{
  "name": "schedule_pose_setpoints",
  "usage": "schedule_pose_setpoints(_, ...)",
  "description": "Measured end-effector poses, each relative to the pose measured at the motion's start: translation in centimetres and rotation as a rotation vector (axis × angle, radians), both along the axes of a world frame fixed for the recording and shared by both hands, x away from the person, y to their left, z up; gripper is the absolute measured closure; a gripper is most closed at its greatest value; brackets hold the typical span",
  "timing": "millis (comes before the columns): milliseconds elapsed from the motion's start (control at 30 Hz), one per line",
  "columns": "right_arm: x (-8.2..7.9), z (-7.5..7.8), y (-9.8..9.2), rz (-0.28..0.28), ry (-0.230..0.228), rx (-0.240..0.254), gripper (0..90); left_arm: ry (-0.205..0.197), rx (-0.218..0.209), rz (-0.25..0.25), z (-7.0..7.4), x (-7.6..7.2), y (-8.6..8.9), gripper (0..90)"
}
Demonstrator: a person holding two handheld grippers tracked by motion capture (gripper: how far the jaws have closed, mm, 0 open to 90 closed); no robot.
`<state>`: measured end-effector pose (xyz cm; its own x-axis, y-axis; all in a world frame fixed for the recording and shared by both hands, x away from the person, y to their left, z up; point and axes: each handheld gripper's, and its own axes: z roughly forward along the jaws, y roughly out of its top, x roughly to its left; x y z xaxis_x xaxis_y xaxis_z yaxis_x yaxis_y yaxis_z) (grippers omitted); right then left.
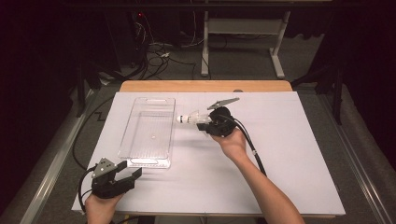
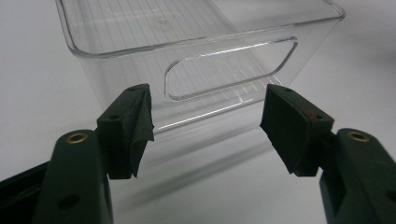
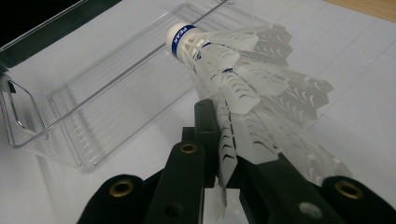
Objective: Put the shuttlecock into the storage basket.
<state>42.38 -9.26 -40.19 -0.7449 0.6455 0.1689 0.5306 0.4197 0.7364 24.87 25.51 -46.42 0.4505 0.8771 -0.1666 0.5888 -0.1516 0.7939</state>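
Pinching the shuttlecock [image 3: 219, 70] by its thin skirt, right gripper [image 1: 208, 125] risks slip short of the clear bin [image 1: 148, 133]; left gripper [image 1: 125, 174] idles, jaws apart.

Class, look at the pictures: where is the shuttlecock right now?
In the high view, the shuttlecock is held in the right gripper, its cork tip just beside the right edge of the clear tray.
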Motion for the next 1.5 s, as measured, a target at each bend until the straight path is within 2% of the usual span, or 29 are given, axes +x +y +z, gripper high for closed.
schedule_pose_setpoints(700, 0.4, 0.8, 2.0, 0.030, -0.010, -0.026, 89.1, 0.006, -0.004, -0.004, 0.0, 0.1, 0.1, 34.6)
schedule_pose_setpoints(1500, 1.1, 1.8, 5.4, 0.074, -0.017, -0.045, 89.0, 0.008, -0.006, -0.008, 0.0, 0.0, 0.1, 34.6)
